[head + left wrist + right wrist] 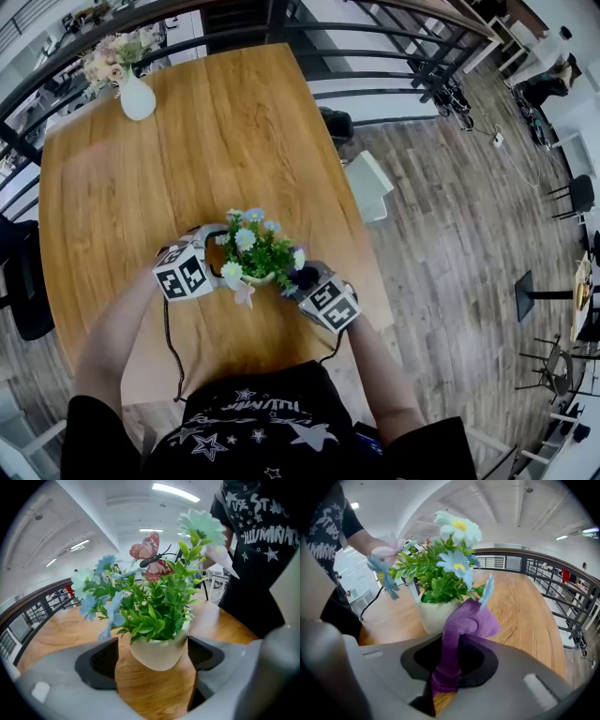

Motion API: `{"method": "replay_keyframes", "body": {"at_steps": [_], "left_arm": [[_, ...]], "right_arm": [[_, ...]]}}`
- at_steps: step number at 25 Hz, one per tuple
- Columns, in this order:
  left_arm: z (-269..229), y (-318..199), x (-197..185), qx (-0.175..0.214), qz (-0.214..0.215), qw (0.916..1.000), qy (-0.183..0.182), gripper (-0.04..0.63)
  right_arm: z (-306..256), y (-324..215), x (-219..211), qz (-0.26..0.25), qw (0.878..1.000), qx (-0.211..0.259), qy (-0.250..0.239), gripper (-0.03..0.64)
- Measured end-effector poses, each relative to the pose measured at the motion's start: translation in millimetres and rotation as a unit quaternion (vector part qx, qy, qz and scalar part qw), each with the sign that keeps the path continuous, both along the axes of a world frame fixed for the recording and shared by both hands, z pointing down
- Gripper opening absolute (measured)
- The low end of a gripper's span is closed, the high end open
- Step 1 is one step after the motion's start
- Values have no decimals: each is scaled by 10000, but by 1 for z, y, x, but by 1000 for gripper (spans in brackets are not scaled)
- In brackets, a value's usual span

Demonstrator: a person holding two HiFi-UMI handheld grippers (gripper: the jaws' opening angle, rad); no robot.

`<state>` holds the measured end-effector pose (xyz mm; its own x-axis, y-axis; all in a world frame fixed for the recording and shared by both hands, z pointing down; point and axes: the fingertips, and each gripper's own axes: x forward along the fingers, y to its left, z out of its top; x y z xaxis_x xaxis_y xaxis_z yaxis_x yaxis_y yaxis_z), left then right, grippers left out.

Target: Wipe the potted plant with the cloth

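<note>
The potted plant (255,251) is a small cream pot (157,651) of green leaves, pale blue and white flowers and a pink butterfly (150,557). It stands on the wooden table (225,131) near the front edge. My left gripper (152,656) is open, with the pot between its dark pads (101,660) and a gap showing on the left side. My right gripper (450,660) is shut on a purple cloth (468,625). The cloth's bunched end rests against the pot's right side (433,613), under a blue flower. In the head view both grippers (217,258) (302,279) flank the plant.
A white vase of pink flowers (137,94) stands at the table's far left corner. A dark railing (375,52) runs behind the table. A white seat (370,183) and a dark object sit on the wood floor to the right.
</note>
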<state>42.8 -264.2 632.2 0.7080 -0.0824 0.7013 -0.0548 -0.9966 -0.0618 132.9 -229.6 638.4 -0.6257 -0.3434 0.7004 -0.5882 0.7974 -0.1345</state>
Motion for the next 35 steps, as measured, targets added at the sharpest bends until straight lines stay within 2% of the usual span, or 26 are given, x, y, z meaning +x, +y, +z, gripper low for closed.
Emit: {"method": "replay_keyframes", "body": {"at_steps": [2, 4, 9, 15, 20, 23, 27, 35], "left_arm": [[3, 0, 3, -43, 103, 9999, 17, 478], [5, 3, 5, -120, 150, 9998, 61, 448], [7, 2, 7, -159, 10, 9998, 120, 436], [7, 2, 10, -207, -482, 9986, 81, 434], [7, 7, 13, -220, -1028, 9945, 33, 434], [7, 11, 14, -223, -1460, 9890, 34, 434], [6, 13, 19, -156, -2055, 9783, 206, 434], [9, 14, 25, -161, -3154, 9484, 297, 434]], "right_arm": [[1, -3, 0, 6, 10000, 16, 23, 86], [2, -6, 0, 18, 10000, 42, 63, 86], [4, -11, 0, 70, 9998, 111, 167, 86], [5, -12, 1, 269, 9994, 158, 159, 86], [3, -2, 1, 343, 9990, 209, 200, 86], [0, 5, -1, 340, 9990, 223, 177, 84], [-3, 12, 1, 468, 9986, 235, 109, 86], [-6, 29, -14, 395, 9991, 111, -97, 86]]}}
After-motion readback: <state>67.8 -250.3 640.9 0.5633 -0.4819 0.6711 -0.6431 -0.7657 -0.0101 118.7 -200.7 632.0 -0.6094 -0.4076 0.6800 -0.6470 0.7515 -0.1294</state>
